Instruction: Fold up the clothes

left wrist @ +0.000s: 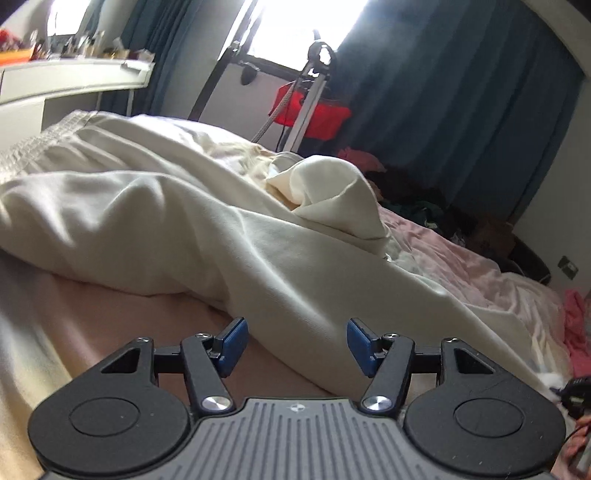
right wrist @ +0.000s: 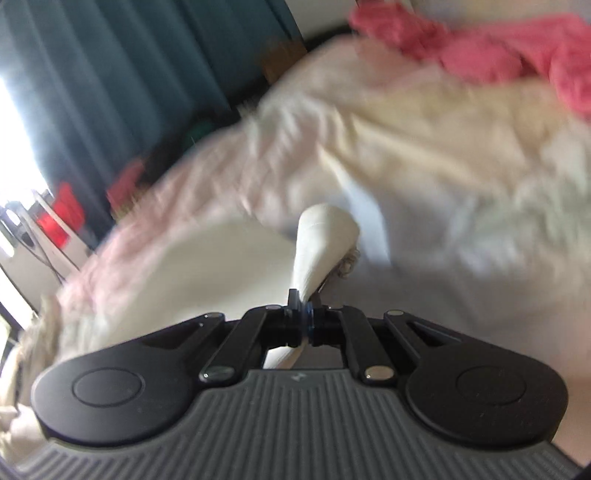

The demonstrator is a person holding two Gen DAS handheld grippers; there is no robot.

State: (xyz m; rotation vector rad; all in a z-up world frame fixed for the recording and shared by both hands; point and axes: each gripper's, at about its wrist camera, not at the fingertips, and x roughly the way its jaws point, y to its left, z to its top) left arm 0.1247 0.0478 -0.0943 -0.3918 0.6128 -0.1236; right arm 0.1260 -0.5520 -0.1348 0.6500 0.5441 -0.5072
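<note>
The left gripper (left wrist: pixel 295 345) sits low over the bed (left wrist: pixel 110 325), with its two blue-padded fingers (left wrist: pixel 232 347) spread wide apart and nothing between them. Directly ahead of it lies the cream garment (left wrist: pixel 177 221), a bulky, wrinkled piece of clothing spread across the bed surface; a ribbed elastic band (left wrist: pixel 44 140) runs along its far left edge, and one long section extends toward the lower right, passing just beyond the open fingers. A raised, folded peak of the same fabric (left wrist: pixel 332 188) stands near the middle of the left wrist view. A pale pink sheet (left wrist: pixel 461 266) covers the bed to the right of the garment. Beyond the bed stand dark blue curtains (left wrist: pixel 461 110), a bright window (left wrist: pixel 295 26), a metal stand carrying a red item (left wrist: pixel 317 110), and a white shelf (left wrist: pixel 74 77) loaded with small objects at the upper left. The right gripper (right wrist: pixel 304 317) has its fingers pressed together on a bunched fold of the cream garment (right wrist: pixel 321 240), which rises from the closed tips as a narrow cone of fabric. The right wrist view is motion-blurred; the surrounding bedding appears as pale cream and pink areas, with a pink-red cloth (right wrist: pixel 498 55) lying at the upper right and the curtains (right wrist: pixel 110 74) at the upper left.
</note>
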